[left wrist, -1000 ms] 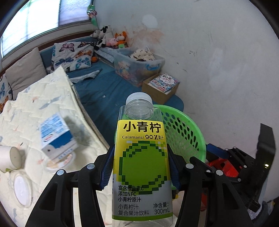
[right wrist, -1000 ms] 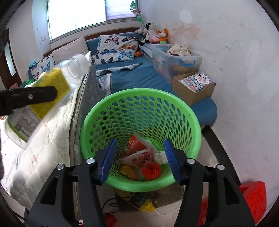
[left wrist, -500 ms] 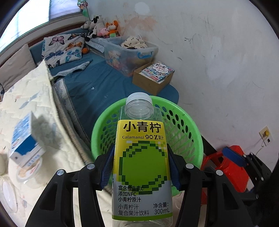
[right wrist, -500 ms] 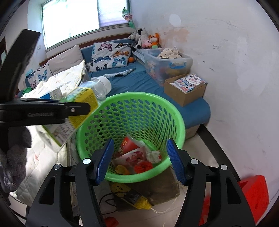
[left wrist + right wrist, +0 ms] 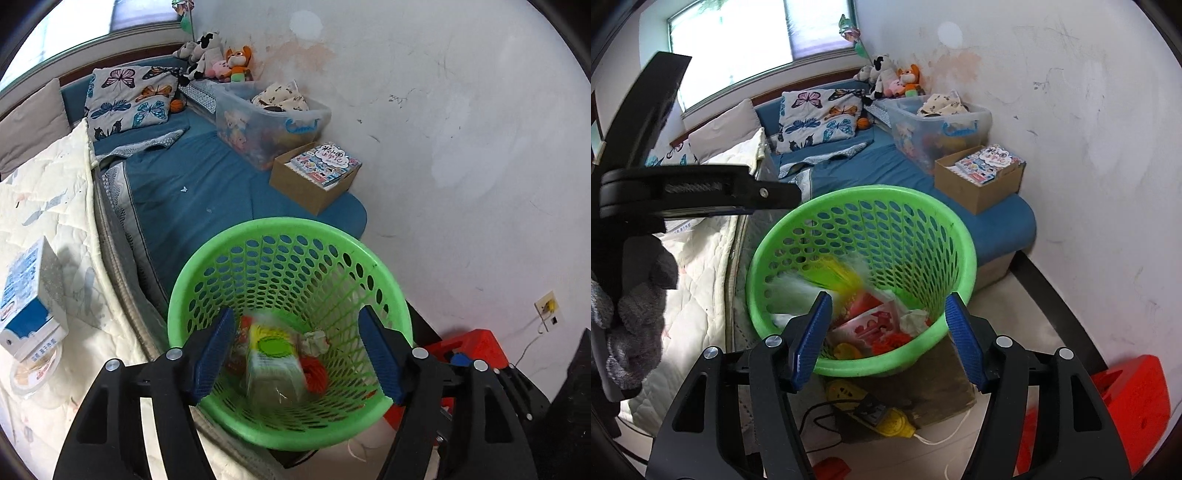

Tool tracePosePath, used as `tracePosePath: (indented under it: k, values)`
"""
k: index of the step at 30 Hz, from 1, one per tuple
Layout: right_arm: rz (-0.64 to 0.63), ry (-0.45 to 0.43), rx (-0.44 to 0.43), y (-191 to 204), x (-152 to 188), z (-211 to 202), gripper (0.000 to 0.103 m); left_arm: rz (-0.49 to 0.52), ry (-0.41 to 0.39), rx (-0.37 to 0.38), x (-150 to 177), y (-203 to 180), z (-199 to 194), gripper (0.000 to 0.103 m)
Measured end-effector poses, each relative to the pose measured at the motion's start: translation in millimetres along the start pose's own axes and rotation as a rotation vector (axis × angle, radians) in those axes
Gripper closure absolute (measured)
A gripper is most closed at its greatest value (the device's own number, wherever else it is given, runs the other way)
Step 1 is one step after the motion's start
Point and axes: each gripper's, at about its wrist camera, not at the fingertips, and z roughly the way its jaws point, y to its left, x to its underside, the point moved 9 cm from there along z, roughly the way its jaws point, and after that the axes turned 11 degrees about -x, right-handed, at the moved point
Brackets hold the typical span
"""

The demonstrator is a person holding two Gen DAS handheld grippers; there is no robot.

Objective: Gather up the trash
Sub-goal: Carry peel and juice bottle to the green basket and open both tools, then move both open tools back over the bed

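Green, blue and red showing around the bed corner

A bright green perforated basket (image 5: 334,240) is holding a blurred yellow-and-lime juice bottle (image 5: 273,349) beside red wrappers (image 5: 866,321). A white pillow (image 5: 127,94) is showing blue, purple and orange butterflies over blue bedding (image 5: 192,206); a blue-and-white carton (image 5: 27,299) is lying on a cream quilt (image 5: 44,206).

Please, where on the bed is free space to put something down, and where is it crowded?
Free: the blue sheet between the white quilt and the cardboard box. Crowded: the quilt's near edge by the blue carton, the wall side with the plastic bin, and the green basket.
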Motion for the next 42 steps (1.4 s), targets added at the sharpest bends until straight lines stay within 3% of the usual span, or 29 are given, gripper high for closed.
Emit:
tracePosePath:
  k: [8, 23, 33, 42]
  values:
    - [-0.026, -0.002, -0.030, 19, -3, -1, 0.039, -0.005, -0.040, -0.071, 9, 36, -35, 0.036]
    - [-0.128, -0.006, -0.141, 92, -23, 5, 0.031, -0.124, -0.091, -0.271, 42, 154, -105, 0.036]
    - [-0.218, 0.044, -0.235, 160, -34, 32, 0.025, -0.211, -0.103, -0.407, 75, 238, -134, 0.036]
    - [-0.232, 0.087, -0.331, 211, -51, 65, 0.024, -0.305, -0.095, -0.455, 102, 297, -149, 0.036]
